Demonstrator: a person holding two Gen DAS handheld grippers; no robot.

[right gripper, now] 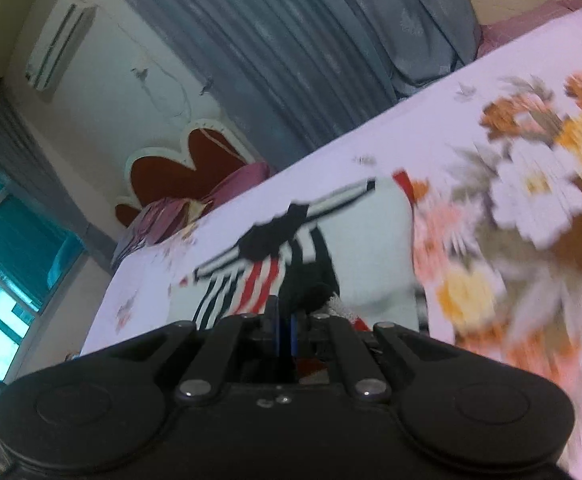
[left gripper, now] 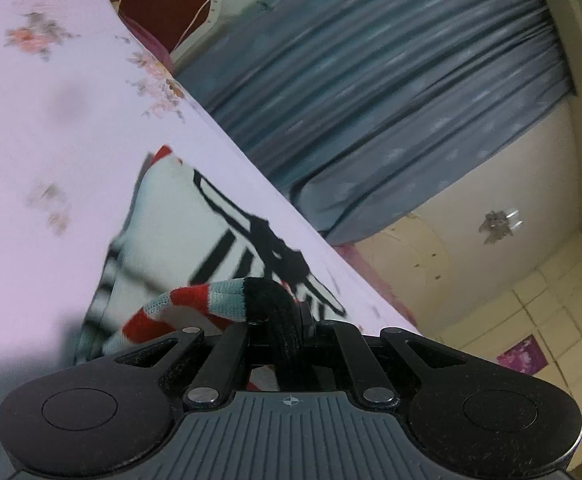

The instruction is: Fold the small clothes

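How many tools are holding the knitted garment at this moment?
2. The left tool is shut on the knitted garment at its black-edged striped cuff. The right tool grips a dark part of it on the floral bedsheet.

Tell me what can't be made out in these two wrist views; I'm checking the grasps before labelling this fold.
- Left gripper: fingertips hidden, left wrist view, by the black knit cuff bunched over them.
- Right gripper: contact with the striped garment unclear, right wrist view; dark fabric covers the tips.
- Garment type and outline: motion blur, both views.
- Floral bedsheet: pattern smeared by motion blur.
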